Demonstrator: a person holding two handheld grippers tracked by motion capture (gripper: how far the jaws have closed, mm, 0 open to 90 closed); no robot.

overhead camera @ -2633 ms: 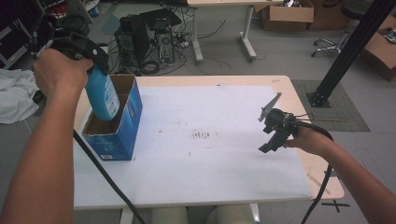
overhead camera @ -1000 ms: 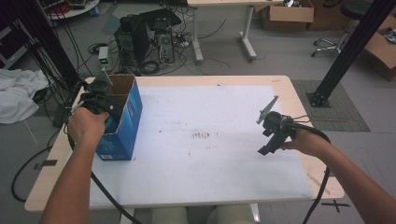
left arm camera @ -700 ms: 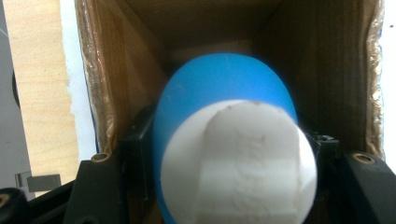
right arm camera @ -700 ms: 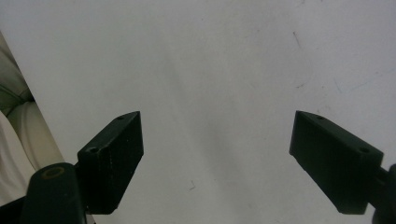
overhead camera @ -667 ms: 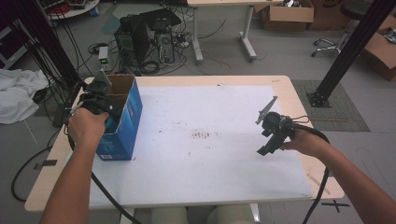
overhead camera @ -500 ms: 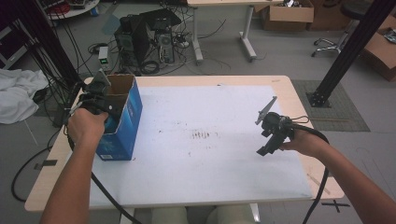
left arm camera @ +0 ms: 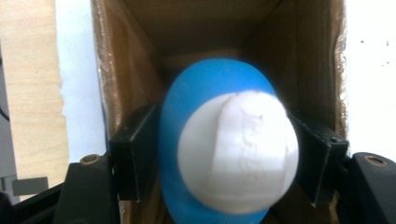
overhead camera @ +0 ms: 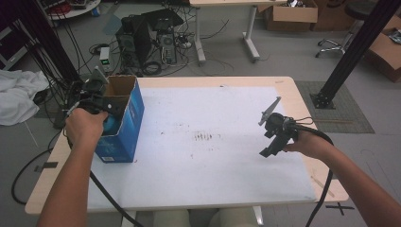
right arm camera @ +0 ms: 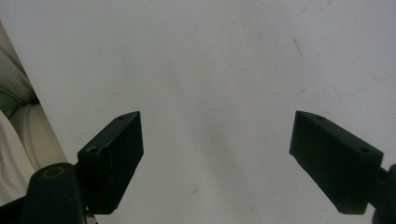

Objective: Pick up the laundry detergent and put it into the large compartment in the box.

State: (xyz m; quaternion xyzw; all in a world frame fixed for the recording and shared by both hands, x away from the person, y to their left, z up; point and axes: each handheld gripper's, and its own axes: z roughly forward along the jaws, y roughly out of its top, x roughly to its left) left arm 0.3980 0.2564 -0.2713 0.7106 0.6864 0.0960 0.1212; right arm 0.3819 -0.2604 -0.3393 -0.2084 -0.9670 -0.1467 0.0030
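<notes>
The right claw [overhead camera: 273,142] hovers nearest over the bare white sheet covering the tabletop [overhead camera: 213,156], its jaws spread wide and holding nothing, apparently parked out of the way. Farther off at the left edge, the left claw [left arm camera: 224,163] is clamped on a blue plastic bottle with a white rounded cap [left arm camera: 229,168], gripping its sides with the base pointing down inside the open blue cardboard box with a brown interior [overhead camera: 124,118], likely to set it upright there.
</notes>
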